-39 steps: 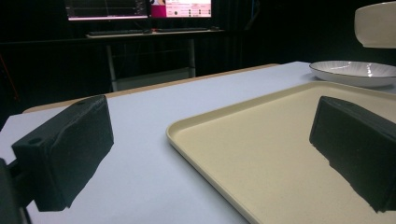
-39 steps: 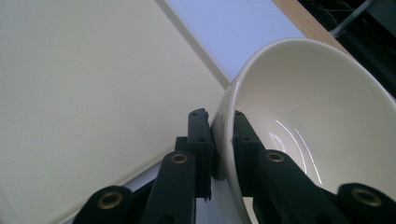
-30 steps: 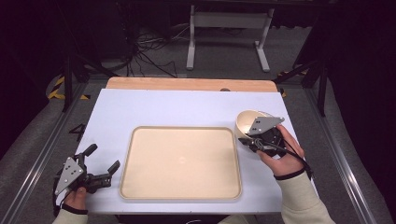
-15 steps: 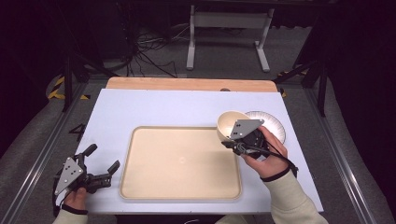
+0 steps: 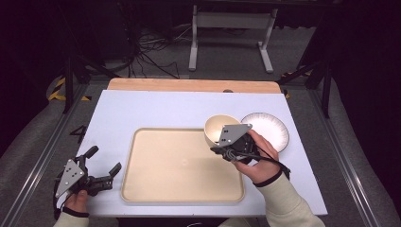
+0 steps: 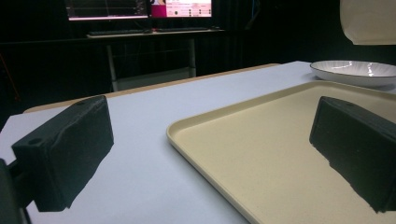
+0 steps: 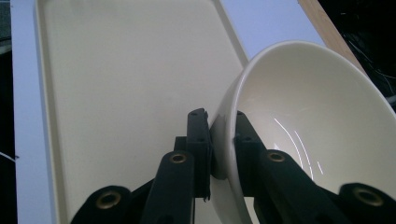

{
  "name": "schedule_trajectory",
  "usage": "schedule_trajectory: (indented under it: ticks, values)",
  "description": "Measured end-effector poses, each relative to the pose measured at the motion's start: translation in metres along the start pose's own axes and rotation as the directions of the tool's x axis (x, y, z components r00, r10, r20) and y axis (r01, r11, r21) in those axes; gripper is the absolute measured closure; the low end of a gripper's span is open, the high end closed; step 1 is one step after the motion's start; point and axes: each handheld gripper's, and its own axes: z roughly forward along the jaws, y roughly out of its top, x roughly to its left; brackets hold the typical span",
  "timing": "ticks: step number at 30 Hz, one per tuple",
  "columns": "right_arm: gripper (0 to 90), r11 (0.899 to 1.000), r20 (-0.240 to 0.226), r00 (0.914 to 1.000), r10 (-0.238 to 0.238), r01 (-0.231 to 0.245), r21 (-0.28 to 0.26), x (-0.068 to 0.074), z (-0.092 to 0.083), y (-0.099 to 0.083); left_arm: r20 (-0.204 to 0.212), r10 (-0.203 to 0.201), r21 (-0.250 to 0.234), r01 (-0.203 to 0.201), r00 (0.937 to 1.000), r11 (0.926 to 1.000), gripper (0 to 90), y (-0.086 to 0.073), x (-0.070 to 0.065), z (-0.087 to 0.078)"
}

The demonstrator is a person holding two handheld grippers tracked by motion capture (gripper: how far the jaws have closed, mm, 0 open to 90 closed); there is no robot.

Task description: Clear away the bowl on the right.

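A cream bowl (image 5: 218,127) hangs tilted over the right rear corner of the beige tray (image 5: 161,163), with my right gripper (image 5: 222,144) shut on its rim. In the right gripper view the two jaws pinch the bowl's wall (image 7: 299,116), one inside and one outside, above the tray (image 7: 116,84). A white ribbed plate (image 5: 270,128) lies on the table right of the tray, bare. My left gripper (image 5: 101,168) rests open at the table's front left, its jaws wide apart beside the tray's left edge (image 6: 261,154); nothing is between them.
The tray lies on a pale blue mat (image 5: 156,111) with a wooden strip (image 5: 189,85) along the far edge. A metal stand (image 5: 227,33) and cables are on the floor behind the table. The plate (image 6: 357,72) shows far off in the left gripper view.
My right gripper has carried the bowl leftward, off the plate and over the tray's right rear corner. The plate now lies uncovered. The left gripper has stayed put.
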Motion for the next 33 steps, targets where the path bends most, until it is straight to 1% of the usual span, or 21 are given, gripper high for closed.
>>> schedule_trajectory:
  ticks: [6,9,10,19,28,31,32,33]
  values:
    - [81.3,1.000,-0.023,0.9996,-0.014,0.014,-0.010,0.004,0.004,0.009,0.000,-0.004,-0.003,0.004,1.0000,1.0000,0.2,0.000,0.000,0.000]
    - [81.3,1.000,-0.027,0.9994,-0.022,0.022,-0.015,0.005,0.006,0.012,0.000,-0.004,-0.003,0.004,1.0000,1.0000,0.2,0.000,0.000,0.000]
    - [81.3,0.999,-0.035,0.9990,-0.029,0.028,-0.021,0.007,0.007,0.016,0.000,-0.004,-0.002,0.004,1.0000,1.0000,0.2,0.000,0.000,0.000]
    - [81.3,0.998,-0.055,0.9972,-0.051,0.049,-0.037,0.013,0.012,0.028,0.001,-0.003,-0.003,0.003,1.0000,1.0000,0.2,0.000,0.000,0.000]
    - [81.2,0.996,-0.080,0.9938,-0.077,0.074,-0.047,0.018,0.022,0.038,0.001,-0.004,-0.004,0.004,1.0000,1.0000,0.2,0.000,0.000,0.000]
    - [81.2,0.995,-0.090,0.9916,-0.093,0.088,-0.056,0.020,0.024,0.040,0.000,-0.005,-0.004,0.005,1.0000,1.0000,0.2,0.000,0.000,0.000]
    - [81.2,0.993,-0.101,0.9896,-0.102,0.096,-0.064,0.021,0.026,0.041,0.001,-0.003,-0.003,0.003,1.0000,1.0000,0.2,0.000,0.000,0.000]
    - [81.2,0.993,-0.101,0.9896,-0.102,0.096,-0.064,0.021,0.026,0.041,0.001,-0.003,-0.002,0.003,1.0000,1.0000,0.2,0.000,0.000,0.000]
